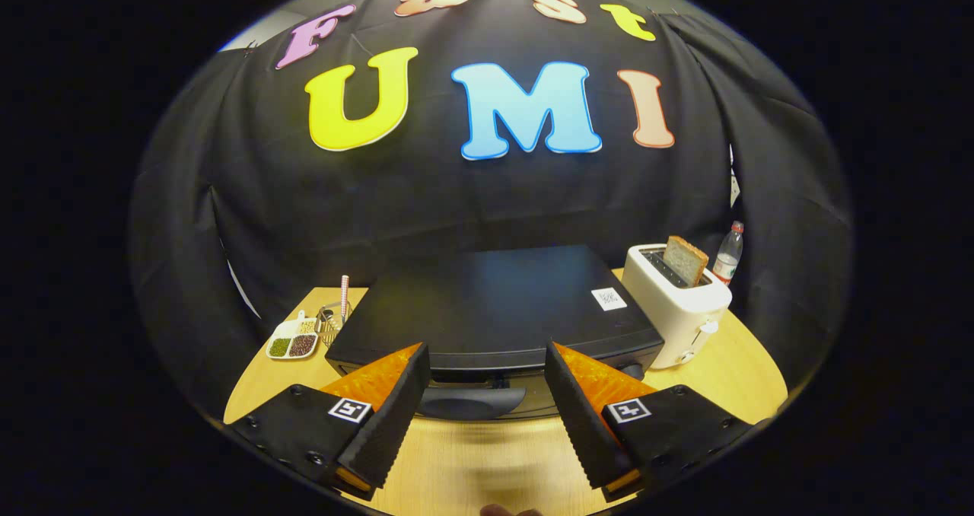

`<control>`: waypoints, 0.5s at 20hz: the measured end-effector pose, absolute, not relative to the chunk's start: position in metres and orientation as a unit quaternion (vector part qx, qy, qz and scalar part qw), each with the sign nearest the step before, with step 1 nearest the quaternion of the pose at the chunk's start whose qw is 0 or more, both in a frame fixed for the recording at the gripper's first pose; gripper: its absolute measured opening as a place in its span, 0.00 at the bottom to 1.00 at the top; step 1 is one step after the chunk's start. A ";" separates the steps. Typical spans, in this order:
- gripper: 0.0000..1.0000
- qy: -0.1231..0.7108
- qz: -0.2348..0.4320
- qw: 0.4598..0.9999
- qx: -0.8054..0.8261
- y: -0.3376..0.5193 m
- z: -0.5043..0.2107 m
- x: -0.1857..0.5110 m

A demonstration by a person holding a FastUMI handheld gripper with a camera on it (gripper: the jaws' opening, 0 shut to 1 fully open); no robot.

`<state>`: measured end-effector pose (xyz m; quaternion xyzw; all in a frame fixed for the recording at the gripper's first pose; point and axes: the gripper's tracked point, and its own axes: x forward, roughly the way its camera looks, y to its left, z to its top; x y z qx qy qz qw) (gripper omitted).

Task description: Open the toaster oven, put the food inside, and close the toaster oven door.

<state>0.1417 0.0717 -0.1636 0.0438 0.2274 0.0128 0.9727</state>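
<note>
A black toaster oven (pixel 494 307) sits on the wooden table (pixel 487 463), seen from above and in front. Its door is shut, and the curved door handle (pixel 470 403) lies between my fingertips, just below the oven's top edge. My gripper (pixel 487 364) is open, its fingers spread either side of the handle without touching it. A slice of toast (pixel 685 259) stands upright in a white pop-up toaster (pixel 679 305) to the right of the oven.
A white divided dish (pixel 294 341) of beans sits left of the oven, with a small metal utensil holder (pixel 332 320) behind it. A plastic bottle (pixel 727 254) stands behind the toaster. Black cloth walls close in the back and sides.
</note>
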 end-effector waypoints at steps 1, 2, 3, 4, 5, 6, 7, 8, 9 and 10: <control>0.97 0.234 0.012 0.971 0.049 0.074 -0.169 0.144; 0.97 0.240 0.010 0.969 0.052 0.075 -0.175 0.145; 0.98 0.246 0.013 0.968 0.052 0.077 -0.180 0.147; 0.98 0.250 0.015 0.967 0.048 0.078 -0.185 0.149; 0.98 0.254 0.015 0.966 0.042 0.079 -0.188 0.151; 0.98 0.259 0.016 0.965 0.038 0.079 -0.193 0.153; 0.98 0.264 0.017 0.964 0.036 0.080 -0.197 0.153; 0.98 0.271 0.016 0.962 0.035 0.081 -0.200 0.150; 0.99 0.260 0.013 0.965 0.035 0.081 -0.197 0.151; 0.99 0.265 0.013 0.964 0.032 0.081 -0.200 0.152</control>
